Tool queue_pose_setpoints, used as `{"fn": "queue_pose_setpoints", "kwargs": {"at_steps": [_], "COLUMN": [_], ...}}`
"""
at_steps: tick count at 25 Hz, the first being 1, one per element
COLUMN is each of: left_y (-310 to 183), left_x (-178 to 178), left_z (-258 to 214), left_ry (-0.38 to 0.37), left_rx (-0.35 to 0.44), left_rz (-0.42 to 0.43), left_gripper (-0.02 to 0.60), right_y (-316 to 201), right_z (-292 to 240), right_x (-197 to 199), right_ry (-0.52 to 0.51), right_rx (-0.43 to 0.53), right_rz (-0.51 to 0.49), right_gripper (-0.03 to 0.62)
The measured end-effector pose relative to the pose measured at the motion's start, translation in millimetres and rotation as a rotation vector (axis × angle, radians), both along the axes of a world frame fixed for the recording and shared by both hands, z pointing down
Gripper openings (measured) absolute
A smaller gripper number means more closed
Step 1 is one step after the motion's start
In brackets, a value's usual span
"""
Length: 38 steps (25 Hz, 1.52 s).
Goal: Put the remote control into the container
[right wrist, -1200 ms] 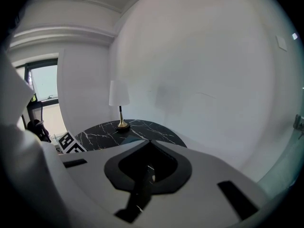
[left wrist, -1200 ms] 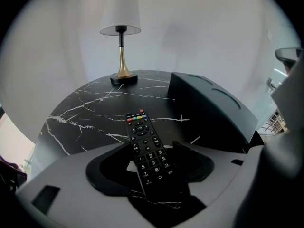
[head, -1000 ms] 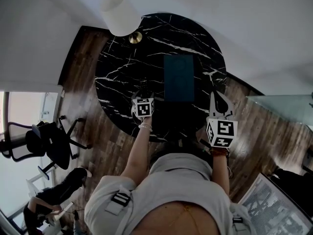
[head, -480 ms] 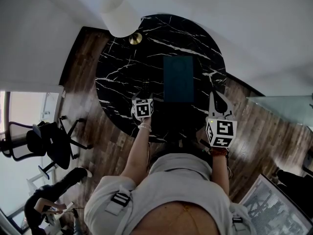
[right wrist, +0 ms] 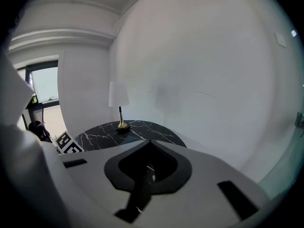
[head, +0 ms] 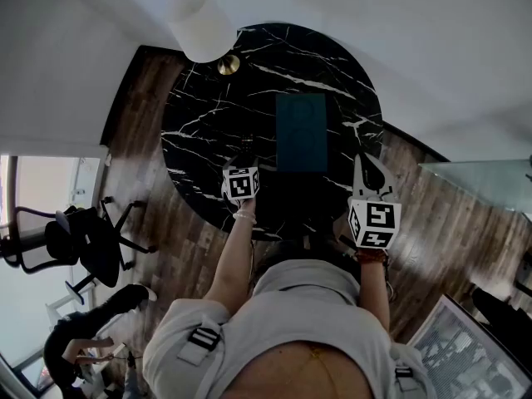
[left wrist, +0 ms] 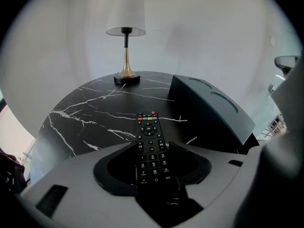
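Observation:
A black remote control (left wrist: 151, 146) lies lengthwise on the black marble table (head: 216, 98), buttons up. Its near end sits between the jaws of my left gripper (left wrist: 152, 161), which have just been closing and now press on its sides. In the head view the left gripper (head: 245, 152) is near the table's front edge, left of the container. The dark teal rectangular container (head: 302, 131) stands at the table's middle right, and its wall (left wrist: 209, 113) rises just right of the remote. My right gripper (head: 366, 166) hovers at the table's right front edge, jaws together and empty (right wrist: 147, 167).
A table lamp with a white shade and brass foot (head: 202, 25) stands at the table's far left edge (left wrist: 126, 32). An office chair (head: 83, 243) is on the wood floor to the left. A glass surface (head: 482, 181) lies to the right.

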State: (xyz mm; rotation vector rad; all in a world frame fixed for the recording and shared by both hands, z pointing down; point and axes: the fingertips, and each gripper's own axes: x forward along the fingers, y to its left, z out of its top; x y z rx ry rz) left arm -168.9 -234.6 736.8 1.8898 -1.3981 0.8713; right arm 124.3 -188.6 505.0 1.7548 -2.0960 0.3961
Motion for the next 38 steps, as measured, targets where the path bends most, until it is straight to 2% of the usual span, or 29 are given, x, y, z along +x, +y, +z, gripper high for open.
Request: {"fn": "queue_pose_setpoints", "kwargs": {"at_steps": [25,38], "left_y": [25,59], "left_x": [23,68], "left_z": [-64,-105], "left_ry": [0.074,0.136], "left_rx": [0.128,0.183], "left_rz": [0.033,0.135], "left_gripper": [0.225,0.225], "right_y": [13,19], "right_z": [-8,-11], "right_x": [-15,-16], "right_ry": [-0.018,-0.03], "right_rx": [0.029,0.041], "right_rz": [-0.059,-0.077], "right_gripper": [0.011,0.011]}}
